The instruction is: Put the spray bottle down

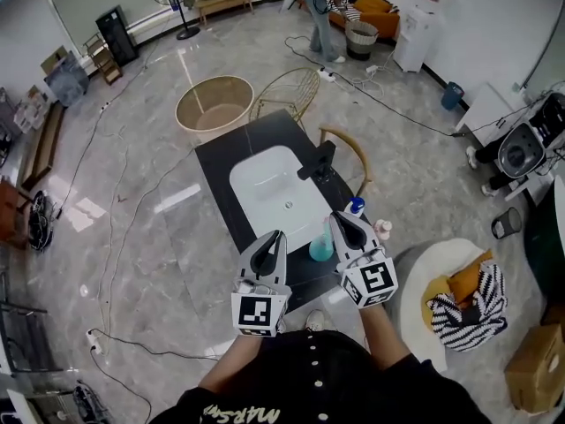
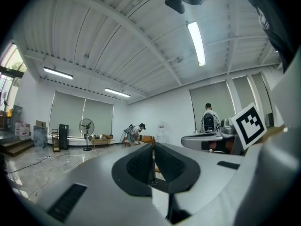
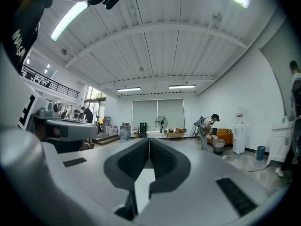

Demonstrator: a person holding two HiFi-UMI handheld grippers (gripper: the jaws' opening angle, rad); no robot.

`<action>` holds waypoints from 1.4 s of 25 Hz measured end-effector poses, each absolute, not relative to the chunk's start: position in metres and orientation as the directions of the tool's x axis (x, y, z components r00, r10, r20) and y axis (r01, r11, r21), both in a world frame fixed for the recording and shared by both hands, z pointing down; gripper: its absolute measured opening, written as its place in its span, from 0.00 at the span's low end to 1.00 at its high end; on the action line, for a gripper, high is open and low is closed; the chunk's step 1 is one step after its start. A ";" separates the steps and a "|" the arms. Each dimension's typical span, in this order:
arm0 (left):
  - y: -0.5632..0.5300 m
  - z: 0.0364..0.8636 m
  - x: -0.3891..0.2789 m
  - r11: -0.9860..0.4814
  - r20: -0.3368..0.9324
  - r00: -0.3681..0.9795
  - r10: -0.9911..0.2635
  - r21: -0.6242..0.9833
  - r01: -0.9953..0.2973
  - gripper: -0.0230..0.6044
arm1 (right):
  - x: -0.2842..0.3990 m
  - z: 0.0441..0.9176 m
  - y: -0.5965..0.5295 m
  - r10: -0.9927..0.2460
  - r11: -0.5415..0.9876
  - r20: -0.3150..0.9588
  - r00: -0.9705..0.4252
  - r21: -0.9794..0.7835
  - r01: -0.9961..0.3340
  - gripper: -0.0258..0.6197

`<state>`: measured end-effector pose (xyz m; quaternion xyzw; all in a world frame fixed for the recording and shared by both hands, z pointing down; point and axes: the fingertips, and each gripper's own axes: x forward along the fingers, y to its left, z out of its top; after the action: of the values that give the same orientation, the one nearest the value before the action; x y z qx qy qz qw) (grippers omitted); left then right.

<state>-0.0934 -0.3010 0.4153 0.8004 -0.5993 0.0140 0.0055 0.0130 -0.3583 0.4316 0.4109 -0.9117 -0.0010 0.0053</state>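
In the head view the spray bottle [image 1: 320, 249], teal and see-through, stands on the black counter [image 1: 221, 162] at the near right corner of the white basin [image 1: 274, 188]. My right gripper [image 1: 335, 220] hangs above and just right of it and hides part of it. Its jaws are shut with nothing between them, as the right gripper view shows [image 3: 149, 150]. My left gripper [image 1: 278, 235] is left of the bottle, level with the other. Its jaws are closed and empty in the left gripper view [image 2: 152, 161]. Both gripper views look out level across the room, with no bottle in them.
A black faucet [image 1: 318, 162] stands at the basin's right. A blue-capped bottle [image 1: 356, 207] and a small pale bottle [image 1: 382, 229] sit on the counter's right edge. Around the counter are a round basket [image 1: 214, 106], a wire chair [image 1: 288, 91], a white seat with striped cloth [image 1: 468, 300] and floor cables.
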 end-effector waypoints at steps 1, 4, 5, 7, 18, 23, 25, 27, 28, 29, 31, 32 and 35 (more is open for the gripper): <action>-0.301 0.413 -0.095 -0.280 0.025 0.280 -0.960 -0.009 -0.960 0.07 | 0.015 0.426 -0.355 -0.750 0.661 0.003 -0.661 0.010 -0.750 0.04; -0.302 0.407 -0.099 -0.269 0.013 0.269 -0.963 -0.013 -0.963 0.07 | 0.023 0.412 -0.348 -0.763 0.646 -0.017 -0.646 0.023 -0.763 0.04; -0.302 0.406 -0.101 -0.264 0.011 0.263 -0.965 -0.015 -0.965 0.07 | 0.027 0.409 -0.346 -0.770 0.637 -0.023 -0.638 0.027 -0.770 0.04; -0.303 0.404 -0.104 -0.264 0.008 0.263 -0.965 -0.016 -0.965 0.07 | 0.034 0.405 -0.343 -0.785 0.618 -0.031 -0.619 0.033 -0.786 0.04; -0.306 0.401 -0.108 -0.268 0.004 0.268 -0.963 -0.028 -0.963 0.07 | 0.030 0.402 -0.341 -0.784 0.617 -0.039 -0.619 0.058 -0.785 0.04; -0.311 0.402 -0.110 -0.256 0.003 0.256 -0.967 -0.020 -0.966 0.07 | 0.028 0.404 -0.345 -0.779 0.623 -0.025 -0.626 0.073 -0.779 0.04; -0.312 0.405 -0.112 -0.250 0.003 0.250 -0.968 -0.019 -0.968 0.07 | 0.027 0.406 -0.347 -0.777 0.626 -0.020 -0.629 0.073 -0.776 0.04; -0.312 0.407 -0.114 -0.246 0.004 0.246 -0.969 -0.017 -0.969 0.07 | 0.025 0.407 -0.348 -0.776 0.628 -0.024 -0.630 0.073 -0.775 0.04; -0.312 0.407 -0.115 -0.243 0.004 0.243 -0.970 -0.018 -0.970 0.07 | 0.024 0.406 -0.348 -0.775 0.629 -0.027 -0.632 0.072 -0.774 0.04; -0.313 0.408 -0.117 -0.238 0.004 0.238 -0.971 -0.020 -0.971 0.07 | 0.023 0.406 -0.349 -0.773 0.631 -0.028 -0.634 0.071 -0.773 0.04; -0.314 0.407 -0.121 -0.229 0.002 0.229 -0.973 -0.026 -0.973 0.07 | 0.019 0.404 -0.351 -0.768 0.637 -0.032 -0.640 0.073 -0.768 0.04; -0.315 0.406 -0.122 -0.225 0.000 0.225 -0.974 -0.029 -0.974 0.07 | 0.018 0.403 -0.352 -0.765 0.640 -0.035 -0.643 0.075 -0.765 0.04; -0.317 0.406 -0.123 -0.221 0.001 0.221 -0.975 -0.024 -0.975 0.07 | 0.014 0.402 -0.353 -0.760 0.645 -0.035 -0.649 0.083 -0.760 0.04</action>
<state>-0.1228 -0.3168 0.4061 0.7814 -0.6239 0.0080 -0.0091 0.0138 -0.3532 0.4022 0.4189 -0.9069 -0.0452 0.0014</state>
